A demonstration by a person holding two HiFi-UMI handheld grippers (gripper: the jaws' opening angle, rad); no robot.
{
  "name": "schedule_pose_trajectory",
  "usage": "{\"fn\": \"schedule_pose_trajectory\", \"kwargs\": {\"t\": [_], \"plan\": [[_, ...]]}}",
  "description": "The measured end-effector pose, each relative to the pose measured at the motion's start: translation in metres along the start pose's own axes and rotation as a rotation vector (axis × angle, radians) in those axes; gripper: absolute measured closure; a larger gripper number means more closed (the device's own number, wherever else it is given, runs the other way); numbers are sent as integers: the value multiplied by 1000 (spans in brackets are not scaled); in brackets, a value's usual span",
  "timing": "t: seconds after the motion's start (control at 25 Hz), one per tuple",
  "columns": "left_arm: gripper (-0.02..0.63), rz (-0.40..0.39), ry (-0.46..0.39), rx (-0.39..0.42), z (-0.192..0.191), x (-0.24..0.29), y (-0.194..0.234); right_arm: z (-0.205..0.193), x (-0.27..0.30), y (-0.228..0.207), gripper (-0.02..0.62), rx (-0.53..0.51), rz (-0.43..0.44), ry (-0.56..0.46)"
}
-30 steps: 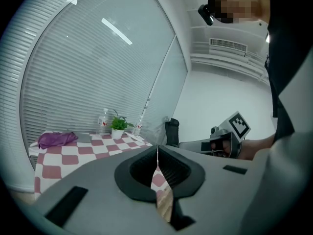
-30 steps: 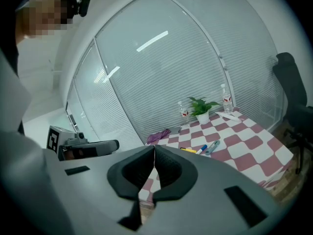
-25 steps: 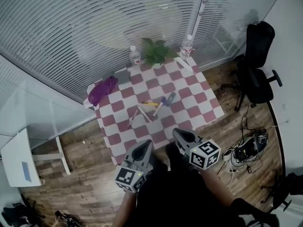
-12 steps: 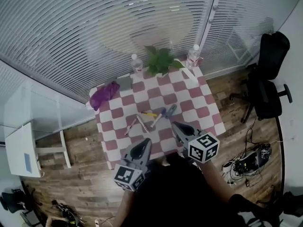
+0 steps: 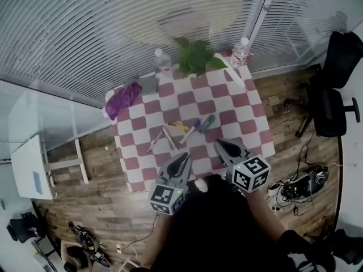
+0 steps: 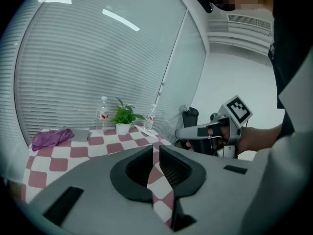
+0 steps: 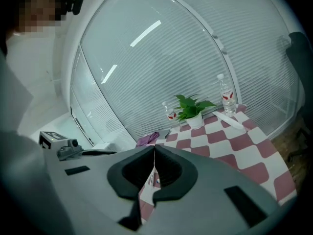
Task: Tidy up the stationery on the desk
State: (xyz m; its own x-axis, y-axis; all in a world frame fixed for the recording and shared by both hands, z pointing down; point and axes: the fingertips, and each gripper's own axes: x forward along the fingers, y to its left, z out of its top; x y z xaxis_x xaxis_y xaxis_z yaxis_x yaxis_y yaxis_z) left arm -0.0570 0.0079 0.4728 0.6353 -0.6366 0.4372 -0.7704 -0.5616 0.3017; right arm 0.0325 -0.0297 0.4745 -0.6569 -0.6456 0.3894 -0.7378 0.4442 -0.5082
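Both my left gripper [image 5: 182, 159] and right gripper [image 5: 223, 147] are pressed together, empty, and now nearer than a second ago to the pens [image 5: 180, 130], which lie slantwise on the desk [image 5: 249, 123] on my side of the potted plant [image 5: 195, 58], just ahead of the left gripper's tip.

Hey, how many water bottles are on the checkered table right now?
2. The left bottle stands at the table's far edge, just left of the potted plant. The right bottle stands at the far right corner. None seems hidden.
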Motion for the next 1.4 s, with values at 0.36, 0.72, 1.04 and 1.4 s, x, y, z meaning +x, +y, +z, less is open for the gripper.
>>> {"fn": "schedule_pose_trajectory", "kwargs": {"t": [0.36,0.72,1.04,1.4], "plan": [[550,-93,87,58,-17,64,-4,-4,-29,-25,574,28,-72,-7],[485,-47,191,100,-62,123,19,-12,-57,-51,574,42,-165,-8],[437,5,286,140,-101,167,38,-18,-73,-59,574,40,-204,3],[434,87,387,171,-138,193,55,-32,-85,-66,574,81,-231,12]]}}
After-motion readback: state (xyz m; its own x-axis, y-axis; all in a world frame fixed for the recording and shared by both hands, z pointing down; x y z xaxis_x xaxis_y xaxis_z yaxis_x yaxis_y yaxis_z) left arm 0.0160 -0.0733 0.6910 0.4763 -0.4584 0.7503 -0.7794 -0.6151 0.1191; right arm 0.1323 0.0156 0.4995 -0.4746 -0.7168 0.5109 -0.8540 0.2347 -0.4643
